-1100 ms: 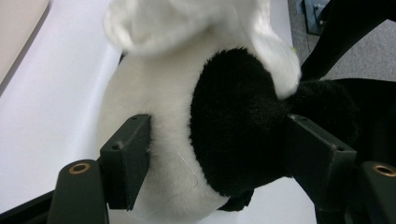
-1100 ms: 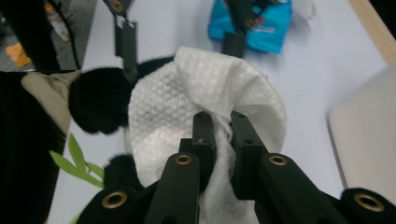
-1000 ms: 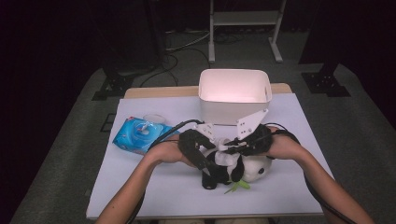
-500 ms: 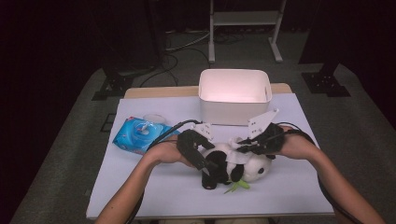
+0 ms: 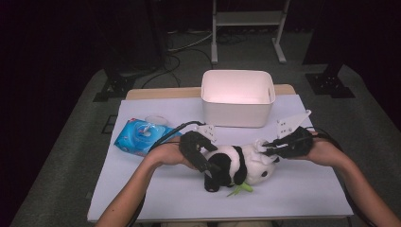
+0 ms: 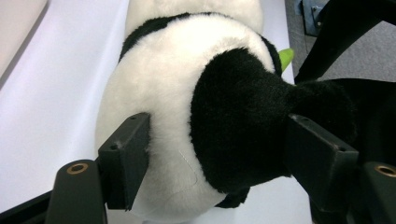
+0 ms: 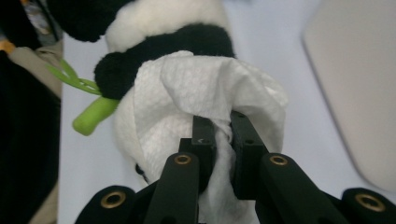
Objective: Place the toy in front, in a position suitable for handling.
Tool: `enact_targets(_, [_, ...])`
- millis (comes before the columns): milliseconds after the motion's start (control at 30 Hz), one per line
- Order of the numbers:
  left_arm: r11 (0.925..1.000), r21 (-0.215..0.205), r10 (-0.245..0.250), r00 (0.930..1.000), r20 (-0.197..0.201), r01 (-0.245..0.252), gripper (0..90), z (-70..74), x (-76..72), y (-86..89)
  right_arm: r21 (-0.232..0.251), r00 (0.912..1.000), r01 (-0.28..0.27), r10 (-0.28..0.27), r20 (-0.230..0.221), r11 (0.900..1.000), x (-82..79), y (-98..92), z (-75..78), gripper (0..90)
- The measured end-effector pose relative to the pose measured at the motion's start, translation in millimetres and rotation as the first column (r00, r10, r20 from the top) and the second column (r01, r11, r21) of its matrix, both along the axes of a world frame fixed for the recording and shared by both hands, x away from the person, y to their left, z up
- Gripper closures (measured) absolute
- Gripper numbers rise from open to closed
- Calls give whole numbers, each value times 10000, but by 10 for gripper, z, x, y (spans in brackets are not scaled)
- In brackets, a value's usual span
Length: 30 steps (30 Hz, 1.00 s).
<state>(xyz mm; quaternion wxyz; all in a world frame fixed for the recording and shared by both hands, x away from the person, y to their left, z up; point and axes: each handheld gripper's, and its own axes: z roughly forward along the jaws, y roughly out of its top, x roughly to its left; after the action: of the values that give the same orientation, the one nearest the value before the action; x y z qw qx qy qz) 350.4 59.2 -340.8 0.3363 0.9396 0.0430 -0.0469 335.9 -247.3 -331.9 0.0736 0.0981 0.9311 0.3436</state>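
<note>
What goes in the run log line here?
left gripper: shut on panda toy | right gripper: shut on wipe, against toy's head

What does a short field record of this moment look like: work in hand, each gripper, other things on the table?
work: wiping a panda plush toy with a white wipe
left gripper: jaws clamped on the toy's body, steadying it
right gripper: jaws shut on the wipe, pressed to the toy's head
toy: lying on the white table cover, green leaf at its front
bin: white, behind the toy
wipes pack: blue, left of the toy
</note>
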Motion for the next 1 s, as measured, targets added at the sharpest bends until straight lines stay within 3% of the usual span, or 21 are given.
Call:
enact_targets(67, [10000,68,58,10000,-32,-58,240,38,9,1,25,9999,-38,38,-98,10000,-16,40,-40,815])
enact_targets(233, [9995,-254,193,9990,-391,-203,180,101,23,-43,71,9994,-209,211,-274,9998,-60,85,-83,817])
enact_targets(400, [9995,-18,310,9985,-445,-311,138,103,32,-207,-42,9997,-247,247,-93,9997,-119,108,-98,817])
enact_targets(500, [9985,427,356,9986,-391,-339,104,55,33,-307,-115,9994,-343,343,26,9993,-166,128,-103,818])
enact_targets(733, [9950,857,553,9970,-549,-505,38,-75,53,-469,74,9992,-383,382,137,9992,-218,92,-141,819])
enact_targets(933, [9945,949,512,9964,-679,-446,30,-152,72,-575,235,9992,-358,354,168,9991,-248,48,-169,819])
enact_targets(1000, [9951,876,522,9957,-767,-454,83,-145,82,-589,261,9993,-347,343,141,9991,-245,15,-178,819])
